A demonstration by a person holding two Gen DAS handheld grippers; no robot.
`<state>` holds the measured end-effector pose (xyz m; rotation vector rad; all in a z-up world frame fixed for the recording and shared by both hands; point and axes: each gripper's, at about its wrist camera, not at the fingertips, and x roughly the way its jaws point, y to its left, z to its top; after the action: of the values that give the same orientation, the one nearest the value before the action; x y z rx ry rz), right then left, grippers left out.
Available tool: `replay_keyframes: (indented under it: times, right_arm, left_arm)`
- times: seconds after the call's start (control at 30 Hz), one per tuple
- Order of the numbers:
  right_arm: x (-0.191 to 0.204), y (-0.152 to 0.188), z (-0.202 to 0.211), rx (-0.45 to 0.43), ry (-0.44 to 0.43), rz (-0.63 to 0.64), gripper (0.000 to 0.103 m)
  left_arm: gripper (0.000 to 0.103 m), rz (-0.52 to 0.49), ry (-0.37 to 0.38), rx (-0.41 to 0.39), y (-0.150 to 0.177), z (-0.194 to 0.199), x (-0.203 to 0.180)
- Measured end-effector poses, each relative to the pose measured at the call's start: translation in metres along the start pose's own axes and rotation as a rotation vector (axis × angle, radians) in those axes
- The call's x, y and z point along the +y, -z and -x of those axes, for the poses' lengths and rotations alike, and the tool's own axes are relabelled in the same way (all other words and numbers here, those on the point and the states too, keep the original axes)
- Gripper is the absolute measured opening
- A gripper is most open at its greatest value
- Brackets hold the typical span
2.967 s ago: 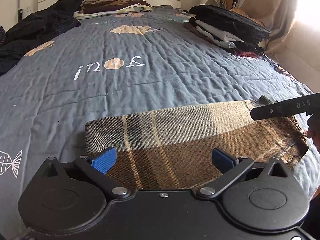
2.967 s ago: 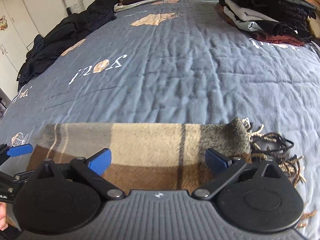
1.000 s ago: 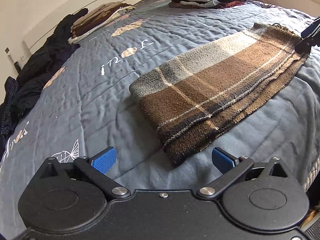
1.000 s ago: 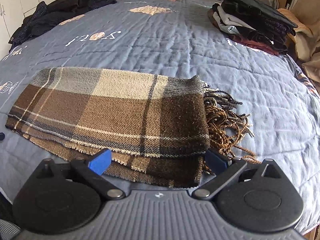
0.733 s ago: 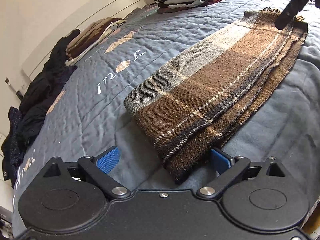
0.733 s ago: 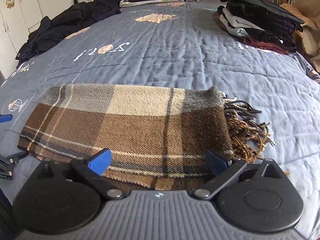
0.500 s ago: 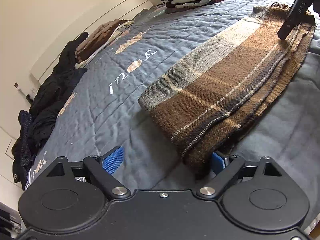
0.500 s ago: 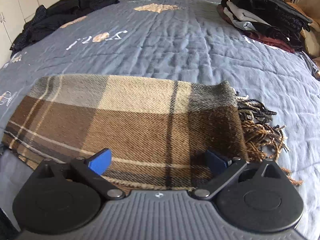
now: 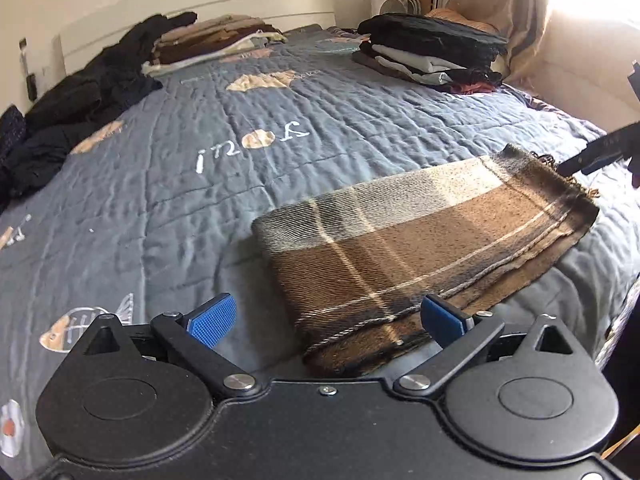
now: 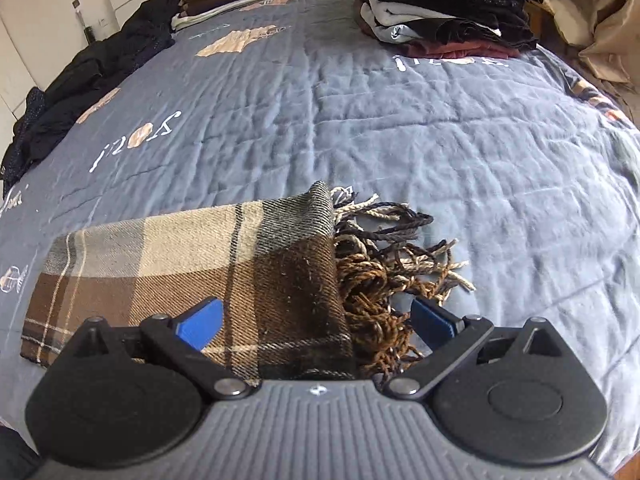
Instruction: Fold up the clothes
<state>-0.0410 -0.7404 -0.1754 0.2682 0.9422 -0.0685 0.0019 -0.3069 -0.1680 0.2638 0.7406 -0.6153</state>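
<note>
A brown and beige plaid scarf [image 9: 420, 240] lies folded in a long band on the blue-grey quilt [image 9: 240, 184]. My left gripper [image 9: 326, 320] is open, its jaws straddling the scarf's near left end. My right gripper [image 10: 316, 320] is open over the scarf's [image 10: 240, 264] other end, where the twisted fringe [image 10: 384, 264] spills onto the quilt [image 10: 440, 128]. A tip of the right gripper shows at the far right edge of the left wrist view [image 9: 600, 152].
A stack of folded dark clothes [image 9: 432, 52] sits at the bed's far right, also in the right wrist view [image 10: 444, 4]. A folded tan and brown stack [image 9: 212, 42] lies by the headboard. Loose black garments [image 9: 80, 108] heap along the left side. A curtain [image 9: 500, 8] hangs far right.
Both grippers have closed in on the scarf's two ends and dropped lower. The left view has swung back to face the headboard. The scarf lies as before.
</note>
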Motion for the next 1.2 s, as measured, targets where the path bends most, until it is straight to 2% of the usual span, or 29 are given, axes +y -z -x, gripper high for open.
replay_keyframes:
  times: [0.03, 0.13, 0.23, 0.37, 0.5, 0.6, 0.73, 0.97, 1.2]
  right_arm:
    - [0.003, 0.002, 0.001, 0.0, -0.014, 0.003, 0.1]
    - [0.018, 0.009, 0.004, -0.015, -0.13, 0.006, 0.1]
    - [0.039, 0.016, -0.004, -0.011, -0.193, 0.044, 0.1]
    - [0.047, 0.019, -0.017, 0.022, -0.104, 0.128, 0.1]
    - [0.011, 0.025, -0.016, 0.035, -0.015, 0.082, 0.1]
    - [-0.02, 0.029, -0.017, 0.061, 0.113, 0.042, 0.1]
    - [-0.04, 0.032, 0.004, 0.001, 0.039, -0.044, 0.1]
    - [-0.032, 0.028, 0.014, -0.035, -0.05, -0.073, 0.1]
    - [0.006, 0.022, 0.003, -0.049, -0.112, -0.016, 0.1]
  left_arm:
    - [0.099, 0.036, 0.016, 0.009, 0.0, -0.004, 0.004]
    - [0.096, 0.159, 0.064, 0.038, 0.001, -0.016, 0.022]
    - [0.087, 0.273, 0.086, 0.075, 0.005, -0.025, 0.043]
    - [0.089, 0.214, 0.064, 0.064, 0.004, -0.014, 0.036]
    - [0.096, 0.107, 0.062, 0.058, 0.001, -0.013, 0.014]
    - [0.096, 0.061, 0.066, 0.057, -0.001, -0.018, -0.003]
    - [0.096, 0.028, 0.087, 0.047, -0.003, -0.02, -0.02]
    - [0.096, -0.008, 0.083, 0.034, -0.007, -0.021, -0.035]
    - [0.094, 0.211, 0.088, 0.065, 0.002, -0.019, 0.022]
